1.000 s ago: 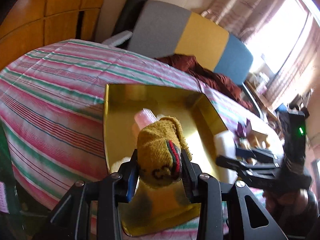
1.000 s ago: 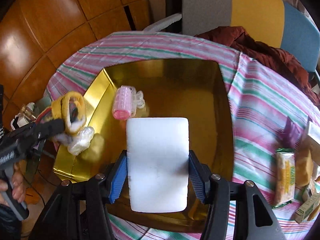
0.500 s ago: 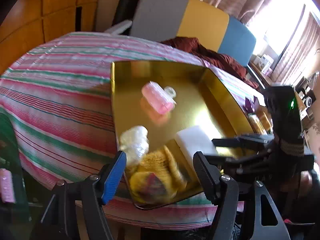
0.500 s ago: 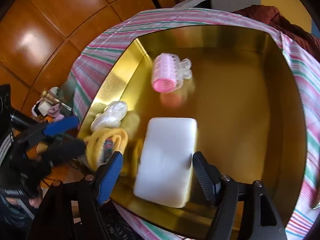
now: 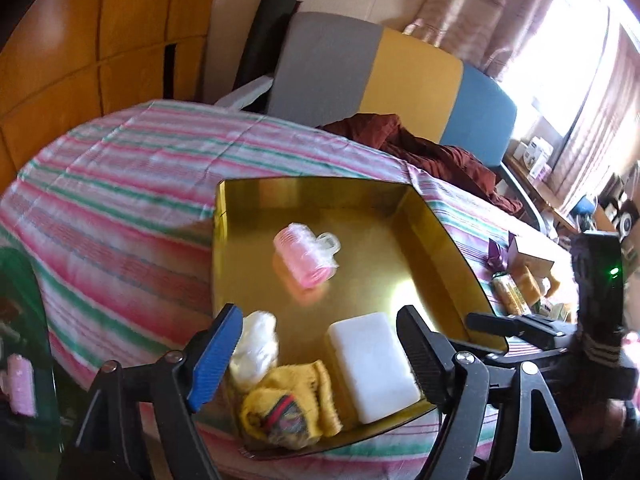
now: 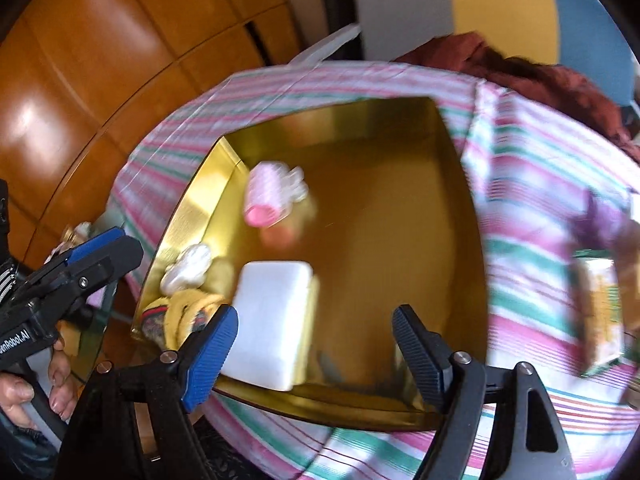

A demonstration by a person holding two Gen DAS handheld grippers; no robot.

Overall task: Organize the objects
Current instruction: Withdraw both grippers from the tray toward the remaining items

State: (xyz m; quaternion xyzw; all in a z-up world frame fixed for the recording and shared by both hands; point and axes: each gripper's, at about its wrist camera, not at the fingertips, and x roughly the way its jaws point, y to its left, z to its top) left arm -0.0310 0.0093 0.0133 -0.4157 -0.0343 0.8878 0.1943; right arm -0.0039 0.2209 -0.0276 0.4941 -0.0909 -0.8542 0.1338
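A gold tray lies on the striped tablecloth. In it are a pink hair roller, a white crumpled bag, a yellow sock and a white foam block. My left gripper is open and empty, above the tray's near corner. My right gripper is open and empty, above the tray's near edge. The right gripper shows in the left wrist view, and the left gripper in the right wrist view.
Snack packets lie on the cloth right of the tray. A dark red garment lies at the table's far edge before a grey, yellow and blue chair. Wooden panels stand to the left.
My left gripper opened and dropped the yellow sock into the tray. My right gripper opened and left the white foam block in the tray. Both have drawn back.
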